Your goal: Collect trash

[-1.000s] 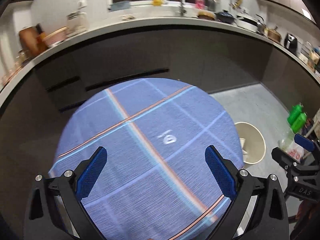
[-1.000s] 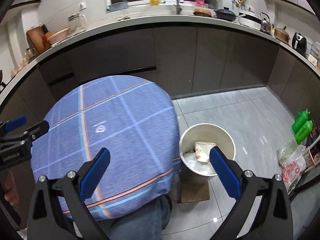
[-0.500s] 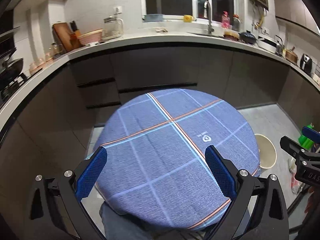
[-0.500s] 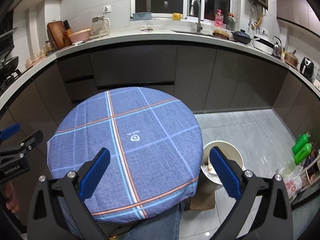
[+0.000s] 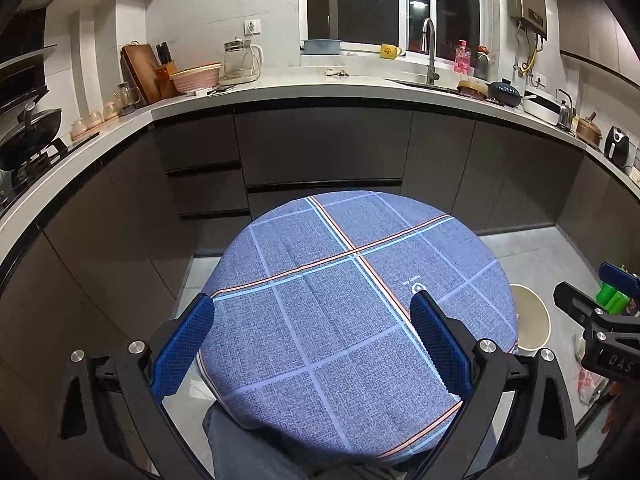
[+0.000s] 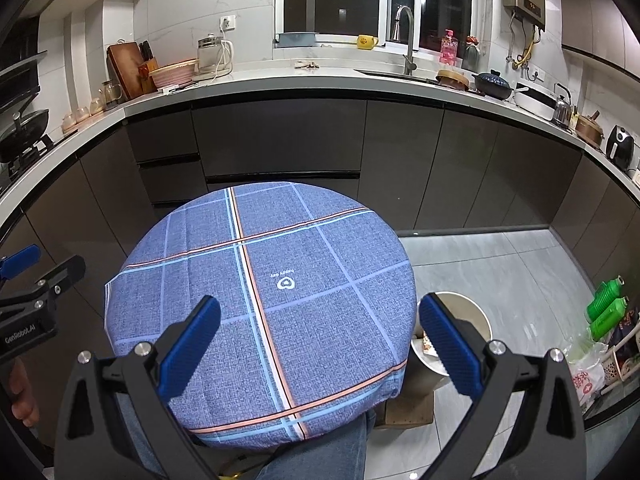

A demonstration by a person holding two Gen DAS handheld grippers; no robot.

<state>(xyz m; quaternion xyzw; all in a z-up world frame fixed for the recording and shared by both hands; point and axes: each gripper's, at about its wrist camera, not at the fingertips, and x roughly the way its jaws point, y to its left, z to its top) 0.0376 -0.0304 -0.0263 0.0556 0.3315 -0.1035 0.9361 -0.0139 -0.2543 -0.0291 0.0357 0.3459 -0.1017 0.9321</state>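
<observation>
Left gripper (image 5: 312,344) and right gripper (image 6: 319,344), each with blue ribbed pads spread wide and nothing between them, held above a round table under a blue checked cloth (image 6: 256,288) whose top is bare of litter.

Trash visible only inside the round cream plastic bin (image 6: 482,316) on the grey tiled floor (image 6: 500,264), just beside the table's right edge: a crumpled white paper wrapper with red print (image 6: 429,347), half hidden behind the right gripper's pad (exact form too obscured to tell). Judged light, soft and easily crushed; best pinched at a raised fold or free edge, gentle closure sufficient.

Bin likely light and stiff-walled, graspable by the rim; in the left wrist view only its rim (image 5: 538,320) showing past the table.

Obstacles: table overhang above the bin's near side; two green plastic bottles (image 6: 606,306) and a white printed plastic bag (image 6: 586,380) against the right-hand cabinets. Dark cabinet fronts (image 6: 280,140) and cluttered white countertop (image 6: 280,80) well apart, behind the table.
</observation>
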